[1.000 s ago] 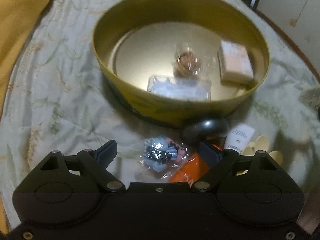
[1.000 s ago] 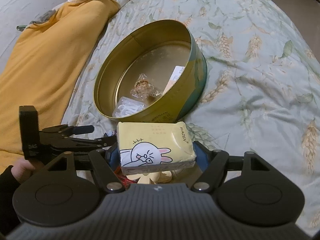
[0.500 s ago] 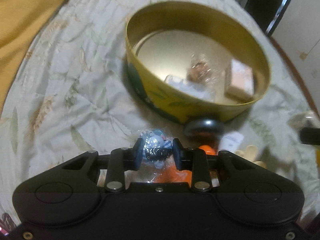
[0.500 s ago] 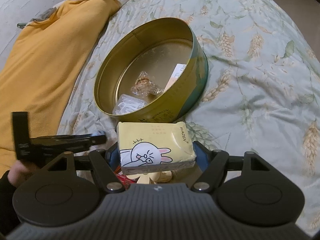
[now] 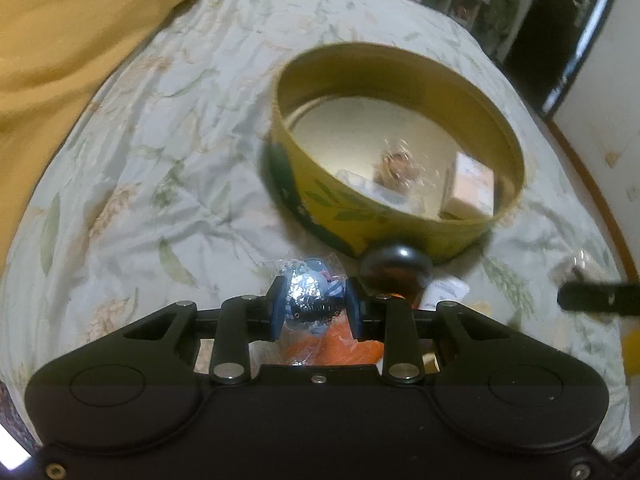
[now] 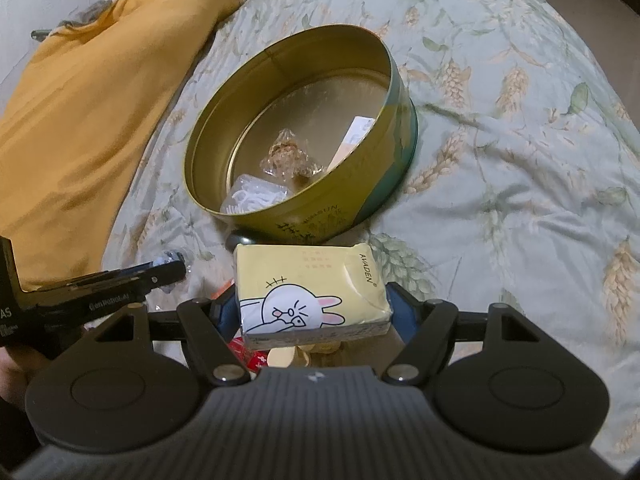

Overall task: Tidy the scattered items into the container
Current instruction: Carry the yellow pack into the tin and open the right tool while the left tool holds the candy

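- The left hand-held gripper [image 5: 313, 305] has just clenched on a small wrapped toy [image 5: 310, 294] and lifted it off the bed [image 5: 160, 152], clear of the orange packet [image 5: 320, 344] below.
- The right hand-held gripper [image 6: 310, 312] grips a yellow tissue pack [image 6: 310, 290], unmoved.
- Beyond both, the round tin [image 6: 304, 136] waits open, three items already inside; both loads look ready to drop in.

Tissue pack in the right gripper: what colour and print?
Pale yellow with a white cartoon rabbit, clearest in the right wrist view: tissue pack.
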